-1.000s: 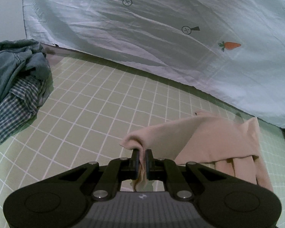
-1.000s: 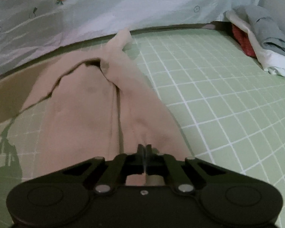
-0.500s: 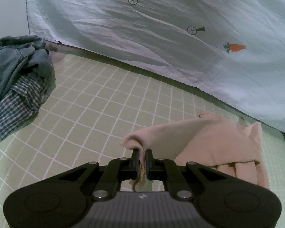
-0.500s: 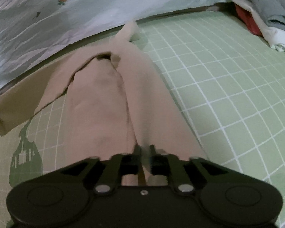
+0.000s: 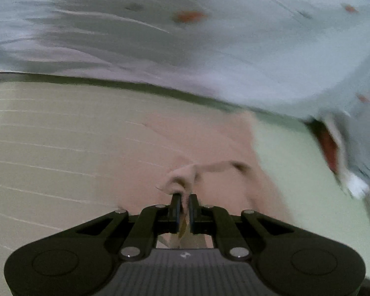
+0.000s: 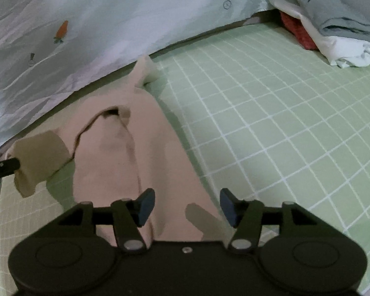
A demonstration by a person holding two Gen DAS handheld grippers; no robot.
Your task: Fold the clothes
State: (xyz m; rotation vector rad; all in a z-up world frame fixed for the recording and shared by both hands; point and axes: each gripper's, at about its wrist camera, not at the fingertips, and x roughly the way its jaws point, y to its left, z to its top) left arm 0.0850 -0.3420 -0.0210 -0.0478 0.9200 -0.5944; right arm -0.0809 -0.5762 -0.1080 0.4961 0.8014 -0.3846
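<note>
R gripper (image 6: 186, 208) sits low w/ jaws spread wide, holding nothing, just over the near end of the beige garment (image 6: 135, 148) lying lengthwise on the green grid mat (image 6: 271, 128). L gripper (image 5: 183, 201) is pinched on a bunched edge of it, lifted off the mat, prob. to carry that flap across for a fold; view is blurred. Beyond: stacked clothes (image 6: 333, 32) in the far corner, carrot-print sheet (image 6: 98, 24) behind.

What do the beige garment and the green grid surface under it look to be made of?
Beige garment: soft, matte fabric, likely a thin knit; it drapes and creases limply. Green grid surface: looks like a smooth mat with printed white lines, lying flat; exact material unclear.
</note>
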